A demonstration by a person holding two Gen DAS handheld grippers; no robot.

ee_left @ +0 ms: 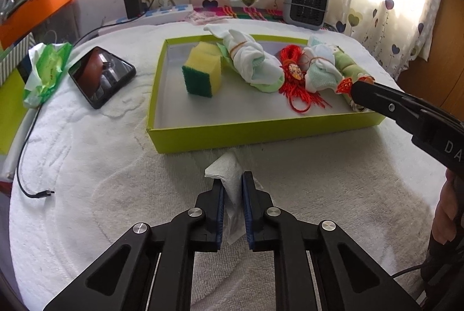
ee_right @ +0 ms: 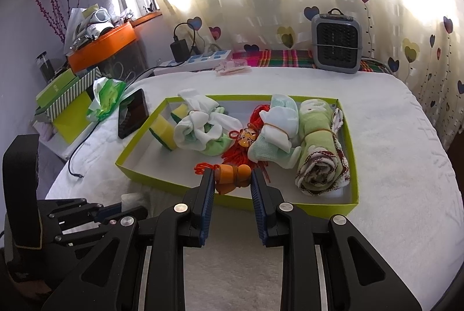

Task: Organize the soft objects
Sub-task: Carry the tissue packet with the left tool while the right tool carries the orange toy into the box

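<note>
A lime-green box (ee_left: 232, 134) (ee_right: 185, 192) sits on the white towel. It holds a yellow-green sponge (ee_left: 201, 73) (ee_right: 163, 131), two white sock bundles (ee_left: 252, 61) (ee_right: 203, 131), a red tassel charm (ee_left: 293, 73) (ee_right: 246, 139) and a rolled green towel (ee_right: 319, 148). My left gripper (ee_left: 232, 186) is shut on a white tissue (ee_left: 229, 174) in front of the box. My right gripper (ee_right: 232, 177) is shut on an orange gourd toy (ee_right: 232, 176) with a red knot (ee_left: 345, 84), over the box's near edge.
A phone (ee_left: 101, 76) and a green tissue pack (ee_left: 46, 70) lie left of the box, with a loose cable (ee_left: 26, 166). A grey heater (ee_left: 306, 3) and a power strip (ee_left: 168, 13) stand at the back. Striped boxes (ee_right: 66, 96) are at far left.
</note>
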